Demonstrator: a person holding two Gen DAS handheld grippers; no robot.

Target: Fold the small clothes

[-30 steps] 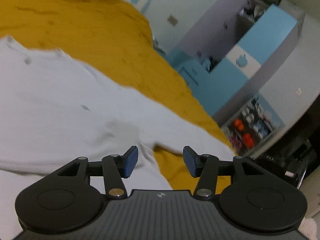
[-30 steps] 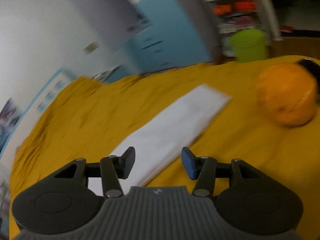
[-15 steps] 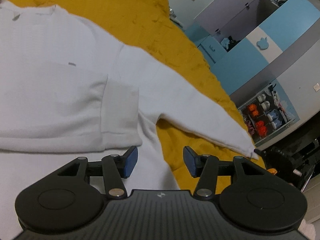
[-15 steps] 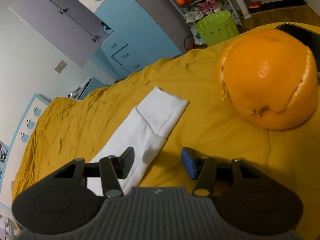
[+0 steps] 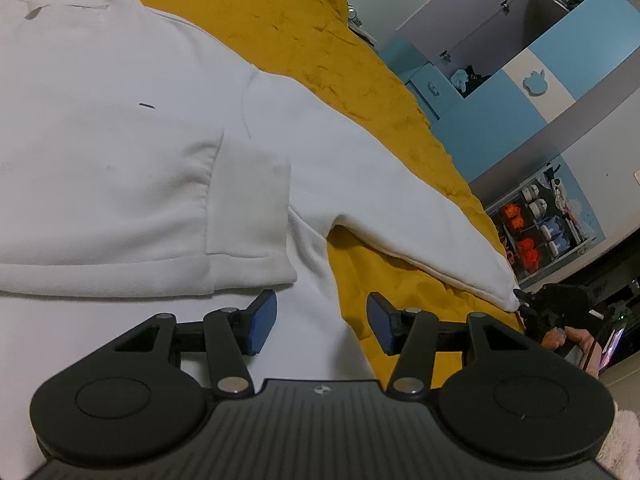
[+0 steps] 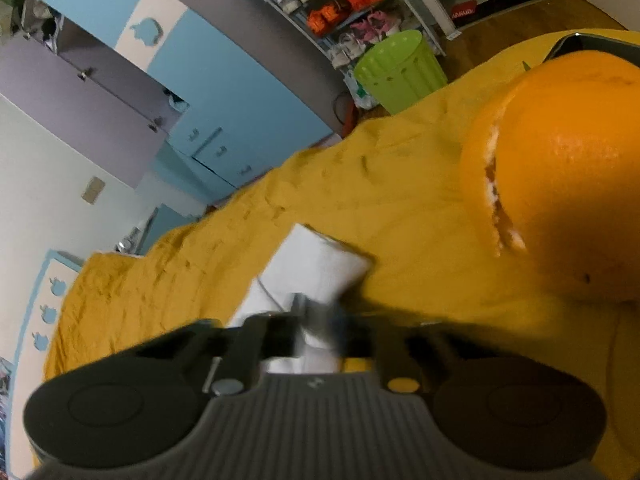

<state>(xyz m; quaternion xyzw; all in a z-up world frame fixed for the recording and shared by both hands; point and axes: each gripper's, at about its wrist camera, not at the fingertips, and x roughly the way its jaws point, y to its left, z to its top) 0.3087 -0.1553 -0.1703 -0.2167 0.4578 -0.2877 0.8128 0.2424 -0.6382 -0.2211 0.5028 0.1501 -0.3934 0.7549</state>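
The right gripper (image 6: 320,336), whose jaws stood wide apart half a second ago, now shows them blurred and drawn in on the cuff (image 6: 320,268) of the white sweatshirt's (image 5: 120,140) outstretched sleeve (image 5: 380,200) — they look to be clamping on the fabric, though the smear keeps me from being sure the pinch is complete. That suggests the sleeve fold is about to start: the cuff would be carried back across the body.

The left gripper (image 5: 322,322) hovers with its blue pads (image 5: 262,320) spread, holding nothing, above the sweatshirt's side edge just below the armpit. In its view the sweatshirt has grown larger over the last second. The other sleeve already lies folded across the chest, its cuff (image 5: 248,216) near the middle.

The sweatshirt lies flat on a mustard-yellow bedspread (image 5: 320,32), lightly creased. Beyond the sleeve's cuff sits a peeled orange (image 6: 560,180), close to it. Past the bed's edge stand blue-and-grey wardrobes (image 6: 200,80), a shoe rack (image 6: 340,0) and a green bin (image 6: 400,68).
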